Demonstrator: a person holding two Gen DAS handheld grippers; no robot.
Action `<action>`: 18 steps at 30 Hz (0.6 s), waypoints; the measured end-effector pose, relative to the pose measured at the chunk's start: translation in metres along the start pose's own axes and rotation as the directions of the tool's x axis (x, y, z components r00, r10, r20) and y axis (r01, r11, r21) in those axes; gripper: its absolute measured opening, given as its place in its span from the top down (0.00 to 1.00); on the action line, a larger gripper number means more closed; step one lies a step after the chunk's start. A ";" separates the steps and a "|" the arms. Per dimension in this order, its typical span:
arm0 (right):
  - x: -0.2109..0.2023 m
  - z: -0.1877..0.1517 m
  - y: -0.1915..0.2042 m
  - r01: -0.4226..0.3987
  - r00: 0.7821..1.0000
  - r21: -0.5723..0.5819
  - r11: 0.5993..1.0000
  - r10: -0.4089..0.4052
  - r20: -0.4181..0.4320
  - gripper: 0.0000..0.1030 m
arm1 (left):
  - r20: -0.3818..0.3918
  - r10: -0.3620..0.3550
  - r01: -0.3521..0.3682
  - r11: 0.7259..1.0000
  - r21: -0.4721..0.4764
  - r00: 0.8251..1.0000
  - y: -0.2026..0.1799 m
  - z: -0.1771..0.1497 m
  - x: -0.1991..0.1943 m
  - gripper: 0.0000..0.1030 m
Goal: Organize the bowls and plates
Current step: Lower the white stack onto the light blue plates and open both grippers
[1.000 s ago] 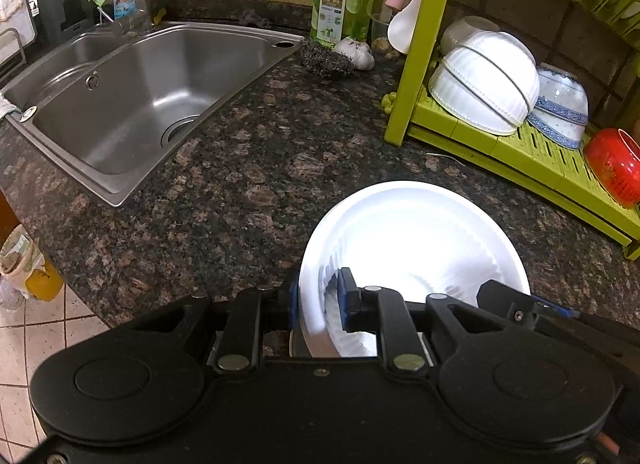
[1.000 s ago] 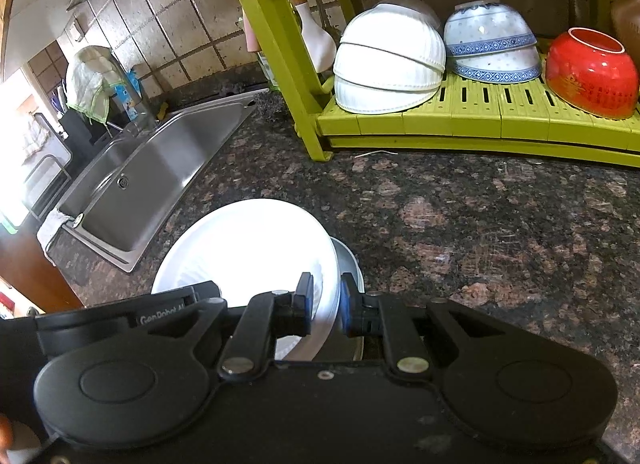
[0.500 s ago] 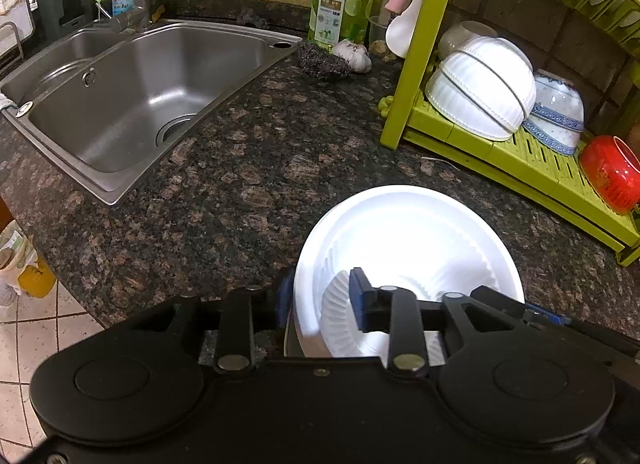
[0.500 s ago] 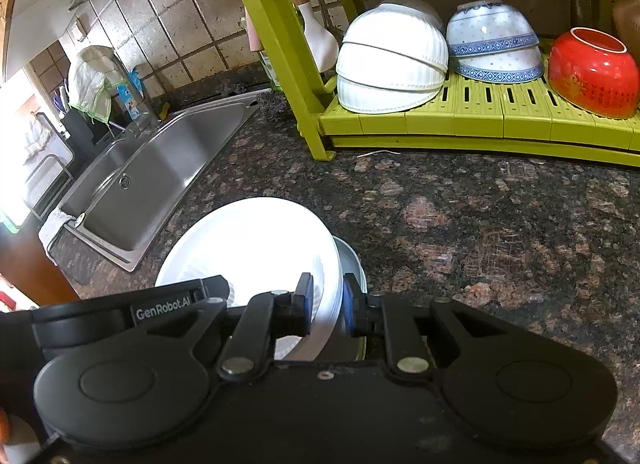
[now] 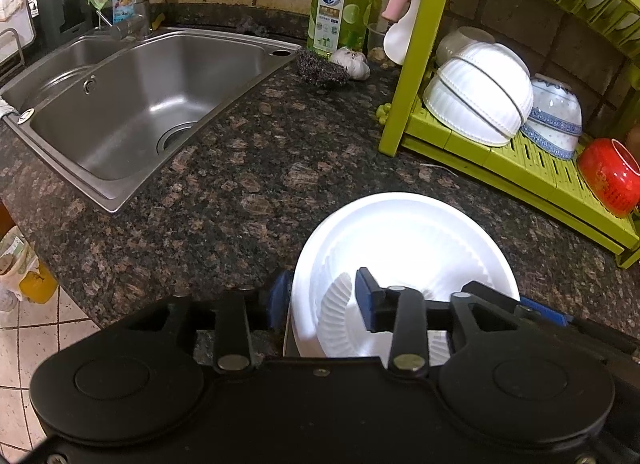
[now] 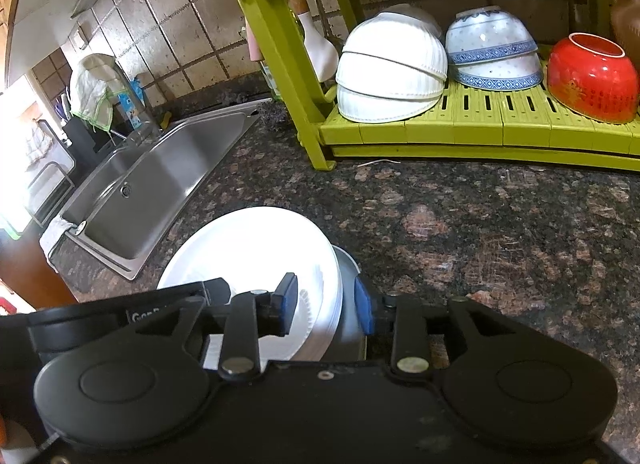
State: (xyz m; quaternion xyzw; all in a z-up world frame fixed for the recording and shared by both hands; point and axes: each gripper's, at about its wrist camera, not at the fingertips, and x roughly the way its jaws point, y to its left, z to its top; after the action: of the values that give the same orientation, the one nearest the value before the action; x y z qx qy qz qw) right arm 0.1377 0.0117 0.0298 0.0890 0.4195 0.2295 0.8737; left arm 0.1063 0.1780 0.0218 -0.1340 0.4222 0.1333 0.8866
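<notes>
Surroundings: granite countertop [image 5: 248,168] with a steel sink [image 5: 132,104] at the left, a green soap bottle [image 5: 340,4] and a dark scouring pad [image 5: 322,69] by the tiled wall.
Rack: green dish rack [image 6: 480,128] at the back holding stacked white bowls [image 6: 390,72], blue-patterned bowls [image 6: 494,50] and a red bowl [image 6: 592,78], all turned on their rims or sides.
Obstruction: each gripper's black body fills the lower part of its own view and hides the near edge of the plate.
Left gripper [image 5: 322,300]: jaws parted, one blue pad outside the rim and one over the inner face of the white plate [image 5: 400,240]; whether they touch it cannot be told.
Right gripper [image 6: 328,302]: jaws parted, spanning the plate's opposite rim and the grey metal dish [image 6: 350,304] under it.
Plate: on the counter well short of the rack, between both grippers.
</notes>
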 end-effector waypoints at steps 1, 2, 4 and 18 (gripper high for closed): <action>0.000 0.000 0.000 -0.003 1.000 -0.001 1.000 0.003 0.003 0.66 | 0.004 0.001 -0.001 1.000 -0.002 1.000 0.001 0.000 -0.001 0.53; -0.001 0.000 0.001 -0.005 1.000 -0.002 1.000 0.005 0.005 0.66 | 0.010 0.003 -0.003 1.000 -0.002 1.000 0.001 0.000 -0.002 0.53; -0.002 0.000 0.001 -0.009 1.000 -0.005 1.000 0.009 0.014 0.66 | 0.021 0.009 -0.009 1.000 -0.004 1.000 0.001 0.000 -0.004 0.53; -0.032 -0.005 -0.002 0.002 0.990 -0.035 0.999 0.003 0.142 0.64 | 0.152 0.041 -0.040 0.999 -0.006 0.987 -0.003 -0.004 -0.041 0.42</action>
State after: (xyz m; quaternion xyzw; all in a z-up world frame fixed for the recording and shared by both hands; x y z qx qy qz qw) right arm 0.1171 -0.0060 0.0484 0.0899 0.3523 0.2303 0.9026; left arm 0.0795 0.1691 0.0517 -0.1160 0.3557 0.1618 0.9132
